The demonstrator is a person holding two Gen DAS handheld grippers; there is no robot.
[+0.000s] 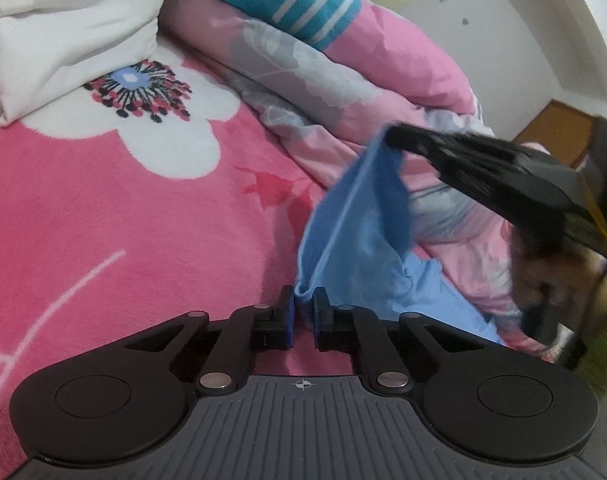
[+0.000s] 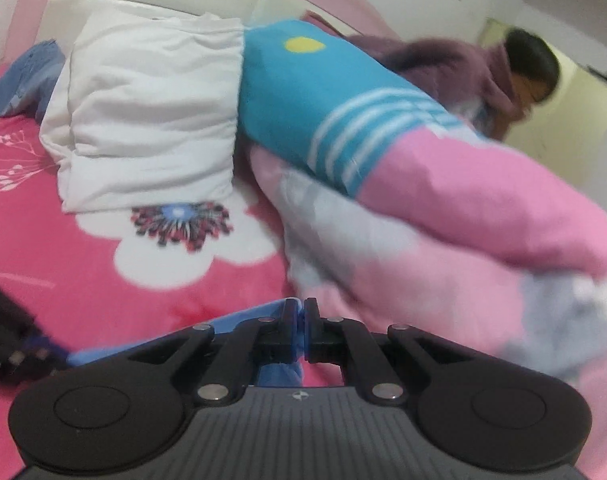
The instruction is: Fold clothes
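While both grippers pinch the blue garment [image 1: 359,216] above a pink floral bedspread [image 1: 103,208], its edge runs from the left gripper [image 1: 303,308] up to the right gripper [image 1: 395,138]. Those 2 jaws, apparently clamped on cloth, hold it slack between them.

No readable txt, labels, brand names or nos. are showing in either view. Only sign: a small white crosshair-in-circle mark is sitting at the front-centre edge of the grey ribbed plastic gripper body [image 1: 303,420], and the same mark is showing, blurrier, on the grey ribbed body in the right wrist view [image 2: 299,420]. Flower prints on the pink fleece bedspread [image 1: 103,208] and white stripes on the teal pillow [image 2: 323,92] are carrying no lettering.
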